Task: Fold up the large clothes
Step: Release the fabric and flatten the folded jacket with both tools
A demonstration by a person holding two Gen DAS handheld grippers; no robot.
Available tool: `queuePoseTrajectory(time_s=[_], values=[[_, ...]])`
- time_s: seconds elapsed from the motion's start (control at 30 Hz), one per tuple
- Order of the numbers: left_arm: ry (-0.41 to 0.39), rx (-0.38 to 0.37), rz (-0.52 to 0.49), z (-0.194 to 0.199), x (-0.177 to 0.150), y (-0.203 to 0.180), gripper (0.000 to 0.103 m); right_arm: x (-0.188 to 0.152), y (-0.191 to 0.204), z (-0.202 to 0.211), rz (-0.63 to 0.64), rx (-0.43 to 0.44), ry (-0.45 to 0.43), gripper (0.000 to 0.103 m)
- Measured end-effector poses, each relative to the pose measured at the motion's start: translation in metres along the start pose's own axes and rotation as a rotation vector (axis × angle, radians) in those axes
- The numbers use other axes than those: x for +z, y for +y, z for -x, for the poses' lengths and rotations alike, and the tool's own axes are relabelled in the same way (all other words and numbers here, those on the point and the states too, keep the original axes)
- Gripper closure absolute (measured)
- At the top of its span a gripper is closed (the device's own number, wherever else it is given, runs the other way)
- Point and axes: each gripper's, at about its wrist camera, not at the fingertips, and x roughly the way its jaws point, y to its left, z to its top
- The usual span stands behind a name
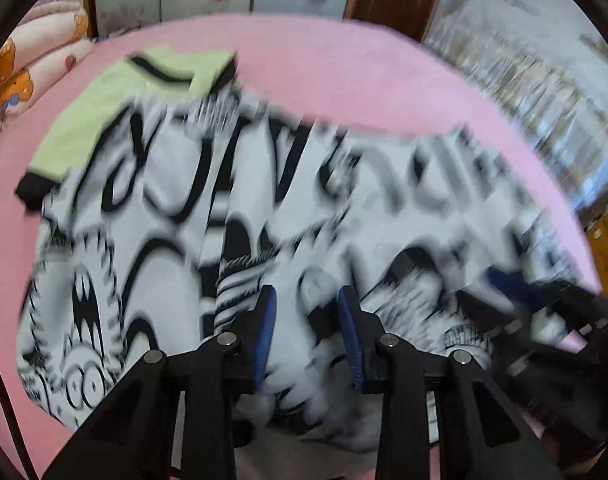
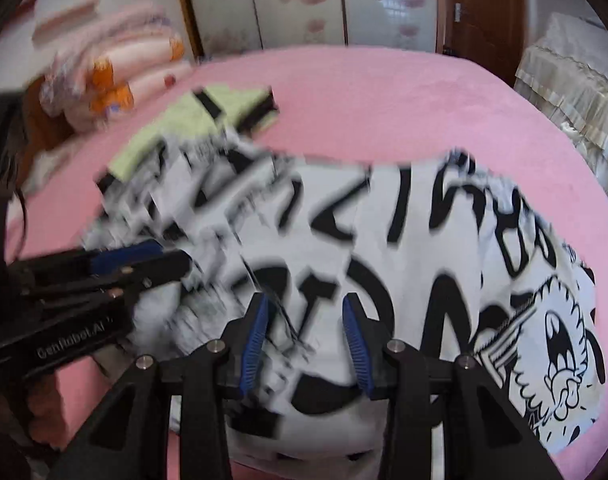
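The white cotton garment with black cartoon print and pale green sleeves [image 2: 404, 248] lies spread on the pink bed [image 2: 384, 100] for folding. Left gripper [image 1: 308, 300] and right gripper [image 2: 306, 308] hang spread above its near hem, pinching nothing.

A large white garment printed with black cartoon graphics [image 2: 384, 248] lies spread on the pink plush bed [image 2: 384, 100]. A folded pale-green garment with black trim [image 2: 207, 116] lies at its far left edge, partly beneath it. Stacked patterned quilts [image 1: 27, 68] lie further left; wardrobe doors [image 2: 304, 4] stand behind the bed.
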Motion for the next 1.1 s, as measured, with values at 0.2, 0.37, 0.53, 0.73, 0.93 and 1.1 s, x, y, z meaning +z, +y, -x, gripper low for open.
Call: queuePoseTrajectory(time_s=[0.2, 0.37, 0.53, 0.73, 0.93, 1.1], values=[[-0.038, -0.049, 0.040, -0.003, -0.024, 0.014, 0.076, -0.040, -0.044, 0.001, -0.015, -0.130, -0.010, 0.066], [-0.054, -0.013, 0.048, -0.005, -0.026, 0.008, 0.076, -0.052, -0.061, 0.001, -0.092, -0.143, -0.011, 0.058], [-0.067, 0.010, 0.044, -0.006, -0.026, 0.003, 0.076, -0.052, -0.060, 0.003, -0.111, -0.161, -0.019, 0.058], [-0.061, 0.033, 0.048, -0.002, -0.027, 0.001, 0.074, -0.052, -0.061, 0.003, -0.153, -0.175, -0.008, 0.058], [-0.069, 0.031, 0.087, 0.017, -0.028, -0.002, 0.053, -0.051, -0.055, 0.008, -0.181, -0.197, 0.002, 0.057], [-0.104, 0.032, 0.106, 0.048, -0.029, -0.004, 0.036, -0.047, -0.045, 0.020, -0.173, -0.179, 0.022, 0.057]])
